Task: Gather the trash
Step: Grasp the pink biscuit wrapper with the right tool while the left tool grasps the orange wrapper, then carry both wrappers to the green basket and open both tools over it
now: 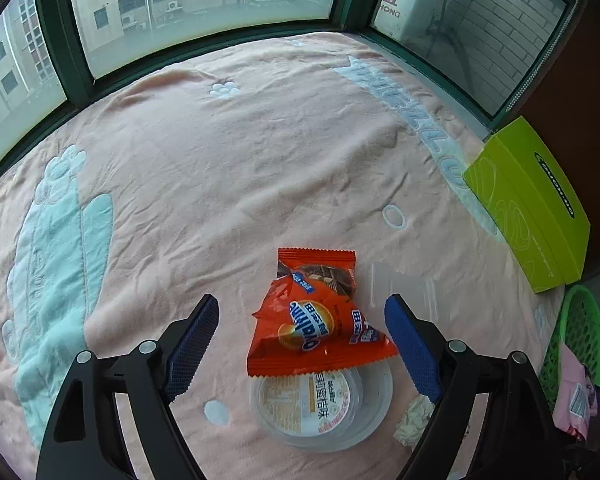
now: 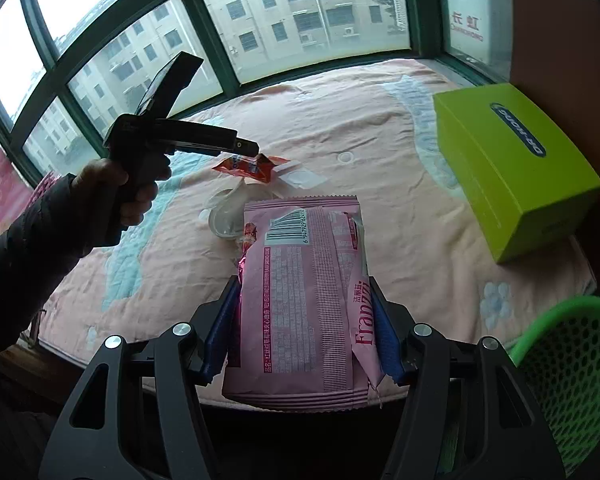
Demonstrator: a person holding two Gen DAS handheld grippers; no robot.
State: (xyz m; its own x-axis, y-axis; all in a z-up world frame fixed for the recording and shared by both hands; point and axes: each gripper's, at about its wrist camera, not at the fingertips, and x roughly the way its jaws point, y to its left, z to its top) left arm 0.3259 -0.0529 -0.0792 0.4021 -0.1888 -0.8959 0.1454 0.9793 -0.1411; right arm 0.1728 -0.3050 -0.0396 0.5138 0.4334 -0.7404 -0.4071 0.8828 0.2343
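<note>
My left gripper (image 1: 302, 320) is open, its fingers either side of an orange snack wrapper (image 1: 318, 320) lying on the pink blanket and partly over a clear plastic cup with a printed lid (image 1: 320, 408). A crumpled paper scrap (image 1: 414, 418) lies to the cup's right. A clear plastic wrapper (image 1: 404, 284) lies beyond. My right gripper (image 2: 304, 320) is shut on a pink Franzzi snack packet (image 2: 304, 296), held above the bed's near edge. In the right wrist view the left gripper (image 2: 244, 148) hovers over the orange wrapper (image 2: 248, 168) and cup (image 2: 226, 218).
A green mesh basket (image 2: 572, 376) stands at the lower right, off the bed; it also shows in the left wrist view (image 1: 580, 344) with pink trash inside. A lime-green tissue box (image 2: 516, 164) sits at the bed's right side. Windows (image 1: 204, 4) border the far edge.
</note>
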